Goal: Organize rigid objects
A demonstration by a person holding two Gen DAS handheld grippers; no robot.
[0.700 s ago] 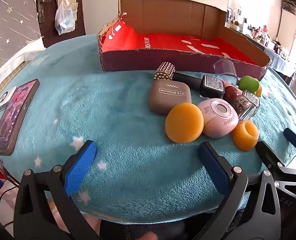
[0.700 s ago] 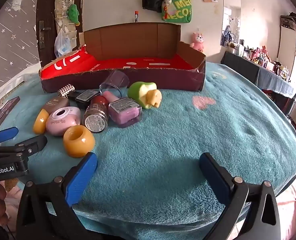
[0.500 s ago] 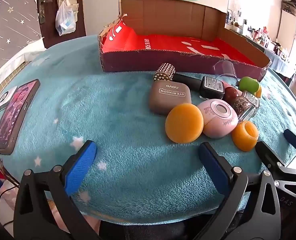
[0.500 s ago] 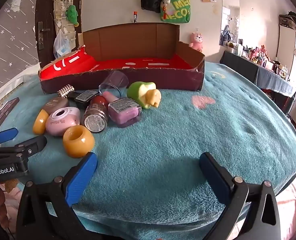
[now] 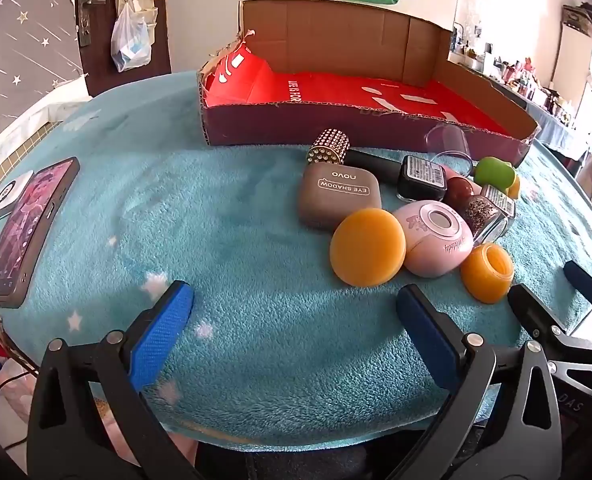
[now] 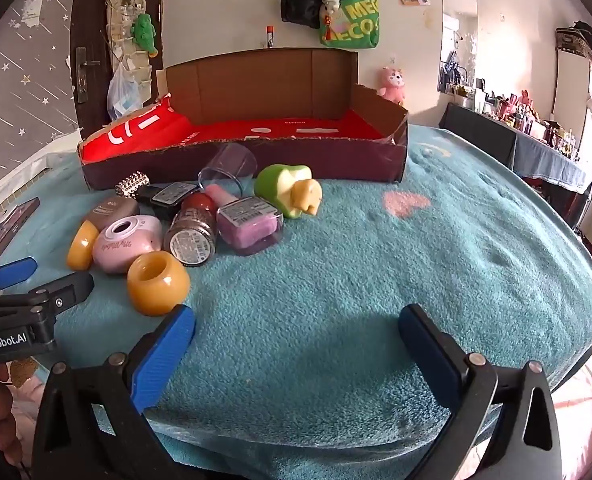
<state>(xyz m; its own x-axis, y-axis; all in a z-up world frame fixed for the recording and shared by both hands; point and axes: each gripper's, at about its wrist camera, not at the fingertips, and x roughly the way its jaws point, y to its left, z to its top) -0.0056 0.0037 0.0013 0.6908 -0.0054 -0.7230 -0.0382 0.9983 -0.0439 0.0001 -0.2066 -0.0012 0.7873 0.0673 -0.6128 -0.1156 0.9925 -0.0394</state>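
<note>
A cluster of small rigid items lies on the teal blanket in front of an open cardboard box with a red floor (image 5: 336, 92) (image 6: 256, 136): a brown eye-shadow case (image 5: 338, 196), an orange disc (image 5: 367, 252), a pink round case (image 5: 436, 240) (image 6: 128, 242), an orange ring-shaped jar (image 5: 488, 266) (image 6: 158, 282), nail polish bottles (image 6: 250, 220), a green-and-yellow toy (image 6: 290, 190) and a clear cup (image 6: 228, 166). My left gripper (image 5: 294, 312) is open and empty, just short of the cluster. My right gripper (image 6: 296, 336) is open and empty, to the right of the orange jar.
A phone (image 5: 28, 228) on a white charger lies at the blanket's left edge. The right gripper's fingers (image 5: 536, 314) show at the right of the left wrist view, and the left gripper's fingers (image 6: 36, 300) at the left of the right wrist view.
</note>
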